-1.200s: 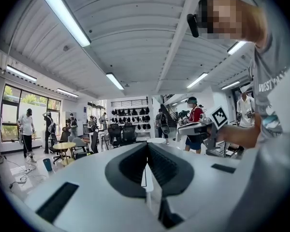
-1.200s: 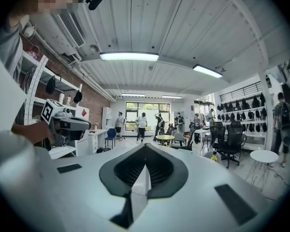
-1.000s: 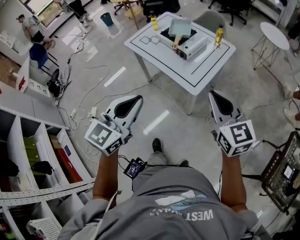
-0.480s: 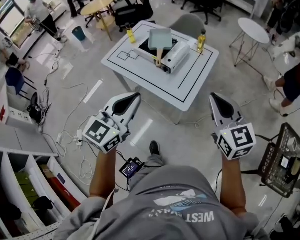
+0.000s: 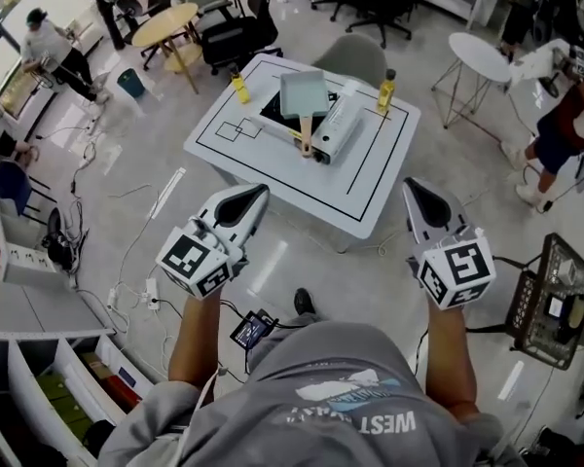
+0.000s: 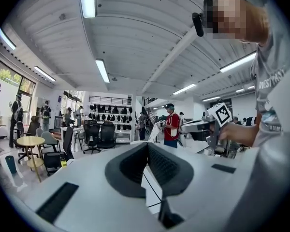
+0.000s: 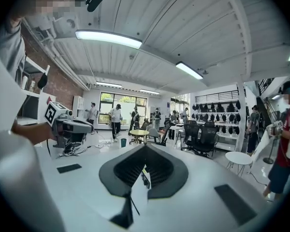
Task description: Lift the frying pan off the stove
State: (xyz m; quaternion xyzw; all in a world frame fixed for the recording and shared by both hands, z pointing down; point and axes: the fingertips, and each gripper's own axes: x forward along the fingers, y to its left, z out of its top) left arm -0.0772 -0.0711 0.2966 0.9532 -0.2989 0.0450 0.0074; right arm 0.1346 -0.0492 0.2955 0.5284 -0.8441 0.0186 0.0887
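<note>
Both closed, empty: left hand-held gripper point(image 5: 261, 191), right hand-held gripper point(image 5: 410, 183); one frying pan point(image 5: 303, 93), two bottles point(image 5: 240, 88) point(image 5: 385, 90).

A glossy grey floor point(image 5: 370, 270) lies below the jaws, with loose cables point(image 5: 115, 195) to their left. Ahead stands a white square table point(image 5: 224, 144); beyond it are 1 round wooden table point(image 5: 165, 22), black office chairs point(image 5: 236, 37) and 1 round white side table point(image 5: 477, 54). Strip lights point(image 7: 108, 38) line the white ceiling point(image 7: 150, 23), and windows point(image 7: 108, 98) glow far ahead.
</note>
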